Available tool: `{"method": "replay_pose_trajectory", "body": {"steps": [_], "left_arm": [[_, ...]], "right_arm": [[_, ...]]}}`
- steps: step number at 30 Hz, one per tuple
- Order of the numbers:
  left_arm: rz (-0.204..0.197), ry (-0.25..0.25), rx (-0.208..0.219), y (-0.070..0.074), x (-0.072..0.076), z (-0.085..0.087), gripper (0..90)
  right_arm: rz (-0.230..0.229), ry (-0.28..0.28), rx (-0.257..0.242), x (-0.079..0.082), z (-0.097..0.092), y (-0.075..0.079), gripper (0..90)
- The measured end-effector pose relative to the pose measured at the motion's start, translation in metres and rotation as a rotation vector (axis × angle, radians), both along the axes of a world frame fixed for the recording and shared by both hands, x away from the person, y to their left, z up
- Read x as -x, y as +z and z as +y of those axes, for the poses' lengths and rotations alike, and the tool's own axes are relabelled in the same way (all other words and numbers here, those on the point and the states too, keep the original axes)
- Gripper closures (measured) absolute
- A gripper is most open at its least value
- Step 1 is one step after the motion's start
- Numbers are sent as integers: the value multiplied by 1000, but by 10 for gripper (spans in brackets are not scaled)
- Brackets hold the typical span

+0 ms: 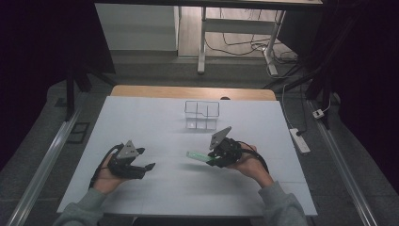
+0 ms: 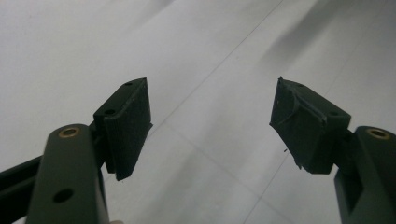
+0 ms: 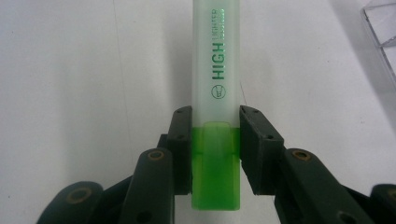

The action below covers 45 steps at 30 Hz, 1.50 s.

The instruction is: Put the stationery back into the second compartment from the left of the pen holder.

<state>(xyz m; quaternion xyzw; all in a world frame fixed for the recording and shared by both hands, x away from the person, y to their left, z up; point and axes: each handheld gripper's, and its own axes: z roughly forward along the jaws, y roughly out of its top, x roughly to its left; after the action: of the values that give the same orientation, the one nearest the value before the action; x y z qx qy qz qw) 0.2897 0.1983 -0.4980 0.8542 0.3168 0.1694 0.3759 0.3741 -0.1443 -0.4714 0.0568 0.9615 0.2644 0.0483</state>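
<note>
A green highlighter (image 3: 215,93) with a pale translucent barrel and a bright green cap end is clamped between the jaws of my right gripper (image 3: 215,130). In the high view the highlighter (image 1: 196,156) sticks out to the left of that right gripper (image 1: 214,158), just above the white table. My left gripper (image 1: 146,166) rests at the left of the table, open. Its two black pads (image 2: 126,126) stand wide apart with bare white surface between them, midway at the left gripper (image 2: 212,123).
A clear plastic organiser box (image 1: 202,114) with compartments stands at the middle back of the white table sheet (image 1: 155,122); its corner (image 3: 380,28) appears at the top right of the right gripper view. A power strip (image 1: 299,140) lies on the floor to the right.
</note>
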Motion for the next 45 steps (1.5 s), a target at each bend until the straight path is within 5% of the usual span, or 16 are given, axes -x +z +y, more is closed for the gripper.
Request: {"method": "replay_pose_trajectory", "body": {"steps": [18,45], "left_arm": [[-8,-123,-76,8,-11,-47,283],[-29,-227,-166,11,-19,-86,285]], "right_arm": [[4,31,12,4,9,-3,664],[13,66,32,7,24,-10,664]]}}
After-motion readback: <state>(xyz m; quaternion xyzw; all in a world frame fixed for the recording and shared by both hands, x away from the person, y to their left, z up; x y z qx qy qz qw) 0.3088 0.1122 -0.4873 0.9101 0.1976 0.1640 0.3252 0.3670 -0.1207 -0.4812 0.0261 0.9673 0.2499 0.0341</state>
